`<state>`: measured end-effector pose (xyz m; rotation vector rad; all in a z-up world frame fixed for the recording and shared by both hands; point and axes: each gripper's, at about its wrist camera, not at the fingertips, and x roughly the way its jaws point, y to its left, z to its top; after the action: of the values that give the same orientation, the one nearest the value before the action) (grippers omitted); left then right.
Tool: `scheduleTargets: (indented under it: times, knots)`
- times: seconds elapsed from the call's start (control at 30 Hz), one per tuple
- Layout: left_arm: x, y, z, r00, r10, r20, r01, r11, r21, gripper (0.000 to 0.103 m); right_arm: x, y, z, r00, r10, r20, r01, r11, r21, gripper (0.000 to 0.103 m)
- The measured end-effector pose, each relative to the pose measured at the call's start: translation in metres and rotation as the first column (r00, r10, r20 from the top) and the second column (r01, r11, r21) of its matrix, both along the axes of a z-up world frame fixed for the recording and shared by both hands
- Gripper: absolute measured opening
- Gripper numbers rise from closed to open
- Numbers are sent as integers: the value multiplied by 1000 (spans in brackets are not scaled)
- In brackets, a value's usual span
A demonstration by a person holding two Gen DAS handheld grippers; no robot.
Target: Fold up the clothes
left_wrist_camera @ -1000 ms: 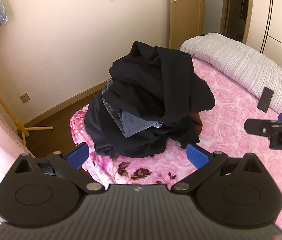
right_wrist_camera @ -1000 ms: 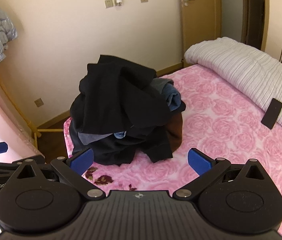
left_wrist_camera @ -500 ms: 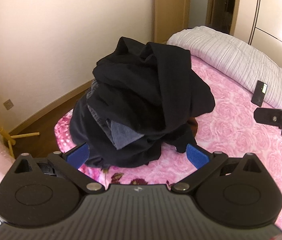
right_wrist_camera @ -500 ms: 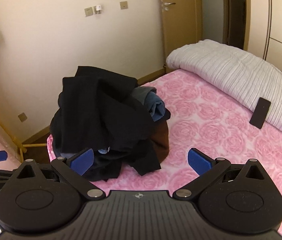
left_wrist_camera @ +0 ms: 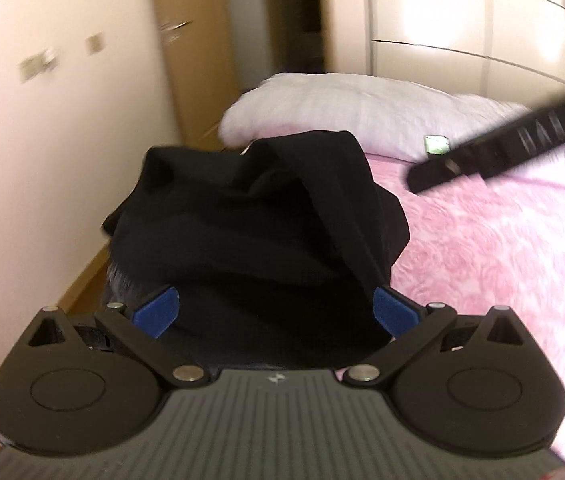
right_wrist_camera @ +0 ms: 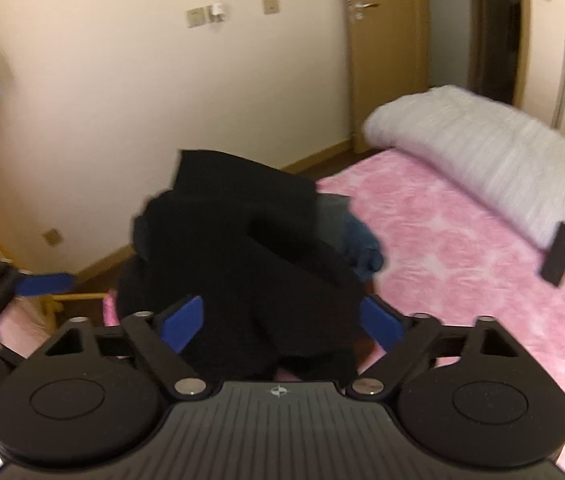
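Both my jaws spread wide, nothing held. Left gripper (left_wrist_camera: 274,314) and right gripper (right_wrist_camera: 280,320) close over the black clothes pile (left_wrist_camera: 258,232) heaped at the corner of the pink bed (right_wrist_camera: 462,240). Judgement: pinch one top garment only, lift clear of the heap before spreading

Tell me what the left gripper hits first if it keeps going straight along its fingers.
Most likely the black garment topping the clothes pile. The left gripper is open, and dark fabric already fills the gap between its fingers; the blur leaves it unclear whether they touch yet.
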<state>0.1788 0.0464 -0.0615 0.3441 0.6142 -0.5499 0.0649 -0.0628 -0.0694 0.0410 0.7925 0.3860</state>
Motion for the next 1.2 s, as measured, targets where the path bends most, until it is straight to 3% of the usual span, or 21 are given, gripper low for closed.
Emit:
scheduleTargets:
  times: [0.1,0.17,0.2,0.3,0.4,0.47,0.53,0.57,0.67,0.73,0.83,0.9,1.0,1.1,1.2]
  knots:
    - [16,11,-12,1000,-19,11,19,998,53,102,12,21,2,999,52,15,-51,998,-19,82]
    - [30,22,-20,1000,-13,4,13,997,75,102,19,38,-3,997,79,19,-77,995,-55,95]
    - [37,28,-24,1000,-7,0,7,997,80,102,23,47,-6,996,91,20,-89,993,-75,97]
    - [61,45,-29,1000,26,-6,-25,997,74,102,35,71,-18,994,107,5,-106,984,-142,95]
    - [84,56,-34,999,32,6,-33,996,83,102,49,84,-32,996,89,-24,-92,978,-188,85]
    - [101,57,-39,1000,6,23,-8,995,101,102,59,87,-37,996,76,-36,-82,975,-205,63]
    - [113,51,-44,997,-59,57,50,989,138,102,67,86,-39,998,56,-43,-64,976,-209,51]
    - [115,46,-46,992,-98,78,85,984,159,102,70,82,-39,998,42,-44,-50,979,-200,36]
    - [121,33,-53,960,-251,122,218,947,234,102,74,65,-34,999,0,-41,-6,989,-147,19]
    - [125,26,-60,938,-326,119,285,919,272,100,74,53,-27,999,-24,-32,20,993,-117,15]
    - [133,20,-62,924,-373,84,342,905,255,79,74,36,-12,998,-61,-6,60,995,-74,13]
    - [136,18,-56,924,-377,63,356,909,218,48,74,29,-2,997,-76,14,76,996,-52,13]
    - [131,14,-39,930,-360,79,344,925,164,21,74,19,14,995,-93,44,94,995,-20,12]
    - [119,8,-15,926,-346,149,325,934,147,14,71,10,29,988,-122,91,123,992,2,11]
    - [106,0,15,908,-345,239,319,937,140,11,65,-5,50,975,-162,154,159,987,32,11]
